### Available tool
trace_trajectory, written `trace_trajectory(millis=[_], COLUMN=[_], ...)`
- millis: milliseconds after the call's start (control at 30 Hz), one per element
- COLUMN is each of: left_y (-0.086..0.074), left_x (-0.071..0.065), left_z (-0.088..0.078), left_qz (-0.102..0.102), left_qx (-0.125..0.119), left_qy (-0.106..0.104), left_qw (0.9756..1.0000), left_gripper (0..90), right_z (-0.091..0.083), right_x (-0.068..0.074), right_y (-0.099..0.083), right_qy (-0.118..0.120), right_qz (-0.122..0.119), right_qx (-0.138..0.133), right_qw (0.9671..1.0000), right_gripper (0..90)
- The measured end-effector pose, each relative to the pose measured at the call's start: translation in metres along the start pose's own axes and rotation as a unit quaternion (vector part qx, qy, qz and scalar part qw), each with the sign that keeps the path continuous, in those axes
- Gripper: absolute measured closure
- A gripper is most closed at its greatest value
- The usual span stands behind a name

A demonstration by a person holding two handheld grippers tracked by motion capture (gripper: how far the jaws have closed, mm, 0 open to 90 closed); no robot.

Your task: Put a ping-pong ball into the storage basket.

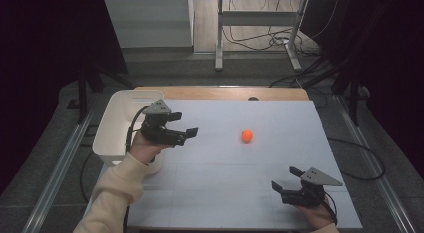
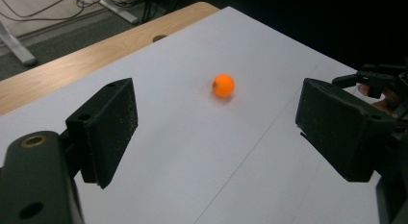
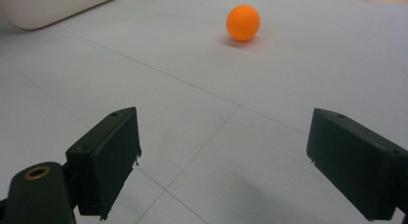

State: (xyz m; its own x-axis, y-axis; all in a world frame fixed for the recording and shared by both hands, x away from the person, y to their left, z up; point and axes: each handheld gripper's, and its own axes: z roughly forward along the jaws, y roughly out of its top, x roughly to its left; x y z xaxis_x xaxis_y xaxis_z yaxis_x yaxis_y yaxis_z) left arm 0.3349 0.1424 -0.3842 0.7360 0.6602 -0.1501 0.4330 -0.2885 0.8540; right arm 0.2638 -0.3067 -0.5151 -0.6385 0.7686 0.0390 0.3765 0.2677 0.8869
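In the high view, the orange ball (image 1: pixel 247 136) lies alone mid-table (image 1: pixel 225 188), with bare surface between it and the left claw (image 1: pixel 186 135), whose jaws are spread beside the white bin (image 1: pixel 116 124). The right claw (image 1: pixel 283 179), spread too, sits near the table's front edge, its hand cut off.

In the left gripper view, the ball (image 2: pixel 223 85) looks slightly blurred.

In the right gripper view, only a corner of the bin (image 3: pixel 53 6) shows.

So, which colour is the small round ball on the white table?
Orange ball; the right gripper view shows it best.
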Motion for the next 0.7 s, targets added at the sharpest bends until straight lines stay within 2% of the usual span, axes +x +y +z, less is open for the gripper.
trace_trajectory(millis=[167,500,700], left_y=[0.001,0.0,0.002], left_x=[-0.007,-0.014,-0.022], left_z=[0.009,0.022,0.03], left_qz=[0.01,0.013,0.024], left_qx=[0.005,0.014,0.016], left_qy=[-0.007,-0.018,-0.016], left_qw=[0.9999,0.9997,0.9995], left_gripper=[15.9,15.8,15.8], right_z=[0.0,-0.001,0.001], right_x=[0.001,0.001,0.001], right_y=[0.0,-0.001,-0.001], right_qy=[-0.001,0.001,0.001], right_qz=[-0.003,0.0,-0.001], right_qx=[0.003,0.0,0.002], right_qw=[1.0,1.0,1.0], right_gripper=[11.8,11.8,11.8])
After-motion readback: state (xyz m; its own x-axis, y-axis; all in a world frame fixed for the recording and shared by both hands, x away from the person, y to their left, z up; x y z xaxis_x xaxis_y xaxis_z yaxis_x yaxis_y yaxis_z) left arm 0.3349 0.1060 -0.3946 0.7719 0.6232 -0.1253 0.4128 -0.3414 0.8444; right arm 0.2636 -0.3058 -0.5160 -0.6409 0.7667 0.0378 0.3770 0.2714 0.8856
